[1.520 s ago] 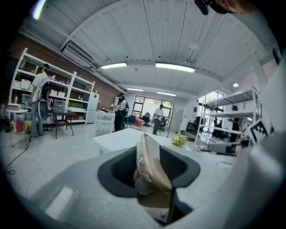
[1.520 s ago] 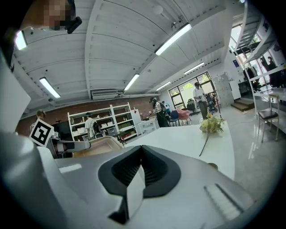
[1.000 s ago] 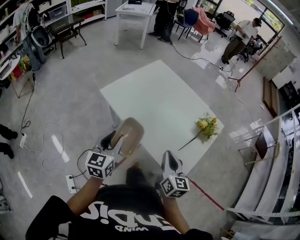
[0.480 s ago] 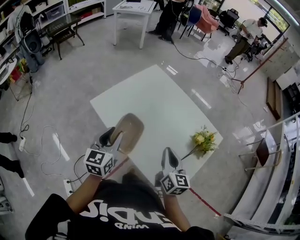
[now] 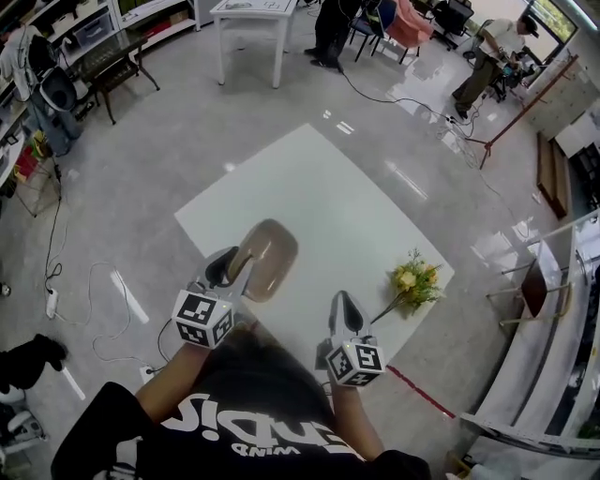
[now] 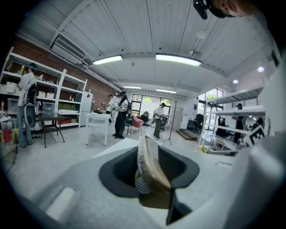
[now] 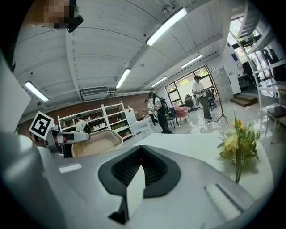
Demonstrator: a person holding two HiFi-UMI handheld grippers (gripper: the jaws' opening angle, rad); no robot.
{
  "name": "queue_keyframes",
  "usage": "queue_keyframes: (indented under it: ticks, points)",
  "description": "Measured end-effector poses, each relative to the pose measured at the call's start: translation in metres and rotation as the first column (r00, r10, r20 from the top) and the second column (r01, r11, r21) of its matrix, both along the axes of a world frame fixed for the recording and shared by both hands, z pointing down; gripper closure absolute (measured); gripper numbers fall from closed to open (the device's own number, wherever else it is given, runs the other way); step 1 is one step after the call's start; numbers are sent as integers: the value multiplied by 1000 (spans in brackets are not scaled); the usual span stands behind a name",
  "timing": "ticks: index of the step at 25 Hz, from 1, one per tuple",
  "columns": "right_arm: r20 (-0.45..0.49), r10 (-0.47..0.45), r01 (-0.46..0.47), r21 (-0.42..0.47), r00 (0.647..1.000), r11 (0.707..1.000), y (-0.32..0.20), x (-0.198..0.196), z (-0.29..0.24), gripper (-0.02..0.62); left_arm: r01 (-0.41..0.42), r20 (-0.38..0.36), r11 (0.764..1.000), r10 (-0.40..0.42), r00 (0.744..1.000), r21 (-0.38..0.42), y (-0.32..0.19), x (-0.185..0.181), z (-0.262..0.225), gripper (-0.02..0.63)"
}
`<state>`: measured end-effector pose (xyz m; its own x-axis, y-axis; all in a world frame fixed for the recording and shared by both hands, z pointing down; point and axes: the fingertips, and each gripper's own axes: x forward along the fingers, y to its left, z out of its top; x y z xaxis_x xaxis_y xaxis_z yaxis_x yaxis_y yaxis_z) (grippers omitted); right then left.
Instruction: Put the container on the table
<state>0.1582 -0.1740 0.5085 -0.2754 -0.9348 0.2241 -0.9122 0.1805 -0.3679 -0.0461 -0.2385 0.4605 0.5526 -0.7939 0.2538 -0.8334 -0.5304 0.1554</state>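
This is a big open work room, like a lab or a workshop. The shiny grey floor (image 5: 141, 187) is wide, with thin black cables (image 5: 66, 281) lying on it at the left. Tall white shelves full of boxes (image 6: 53, 98) stand by a red brick wall (image 6: 103, 89). A big white square table (image 5: 319, 206) sits in the middle and a small white table (image 5: 248, 23) at the top. People in dark clothes (image 5: 328, 28) stand by chairs up there. Long bright tube lights (image 6: 178, 59) hang overhead.
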Motion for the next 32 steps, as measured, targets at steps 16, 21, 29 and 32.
queue_keyframes:
  ticks: [16,21,29,32]
  points:
    - [-30,106,-106,-12,994,994,-27,-10,8,595,-98,-14,993,97,995,-69,-77,9,47,468]
    - [-35,119,-120,-15,992,993,-32,-9,11,595,-107,-12,989,106,994,-105,-93,17,72,468]
    - [-35,119,-120,-23,992,993,-42,-10,16,595,-84,-4,982,84,996,-170,-107,18,112,469]
    - [-36,116,-117,-25,993,993,-44,-10,19,595,-71,-8,979,71,997,-189,-109,17,123,469]
